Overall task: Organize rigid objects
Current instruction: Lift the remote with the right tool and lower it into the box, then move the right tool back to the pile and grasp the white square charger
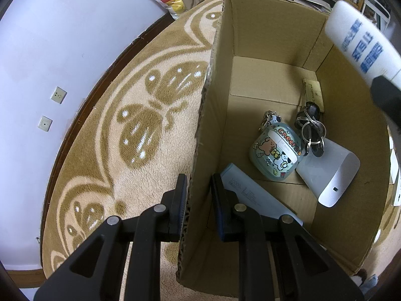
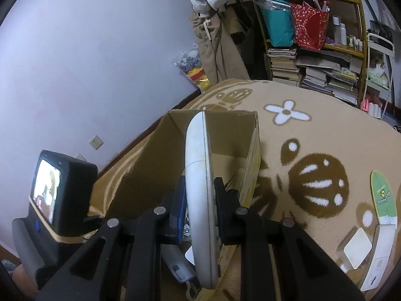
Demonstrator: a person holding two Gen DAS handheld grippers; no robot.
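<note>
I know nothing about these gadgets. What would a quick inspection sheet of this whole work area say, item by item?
Surface: tan fleece rug with brown flower pattern on the floor.
Job's things: open brown cardboard box holding a cartoon-printed earbud case, a bunch of keys, a white curved device and a pale blue slab; white oblong remote.
Clutter: green-and-white card and white square pad on the rug.
Grippers: left gripper clamps the box wall; right gripper holds the remote above the box.
Cables: nothing seen.
Surroundings: lilac wall, crowded bookshelf, hanging clothes.
</note>
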